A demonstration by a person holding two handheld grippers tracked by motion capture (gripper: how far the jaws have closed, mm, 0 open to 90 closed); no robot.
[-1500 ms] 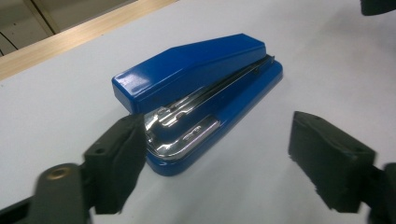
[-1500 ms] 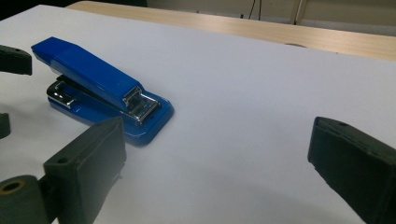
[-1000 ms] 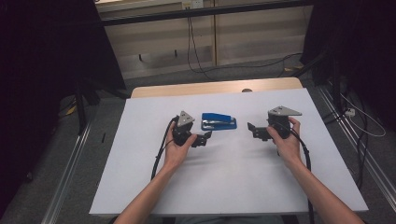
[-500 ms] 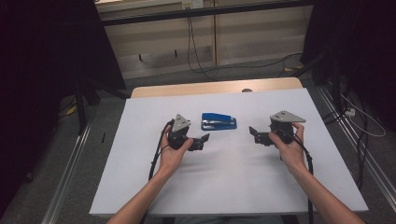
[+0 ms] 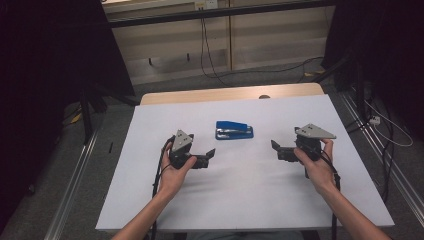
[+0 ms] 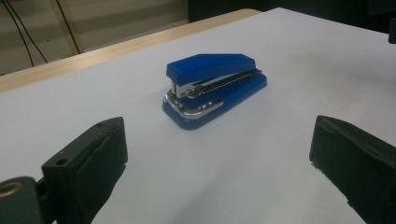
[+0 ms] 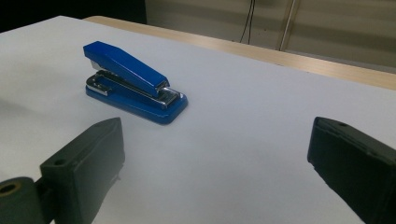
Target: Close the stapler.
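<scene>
Blue stapler lies flat on the white desk, toward the far middle, between the two hands and apart from both.

Left gripper: fingers released, spread wide, nothing between them. Over the last second it has drawn back toward the near edge and a little left, so the stapler now sits ahead of its jaws in the left gripper view.

Right gripper: fingers released too, holding nothing. It has backed off to the right and nearer.

Judgement: both hands are clear of the stapler. No grasp begun; either gripper must advance again before closing.
</scene>
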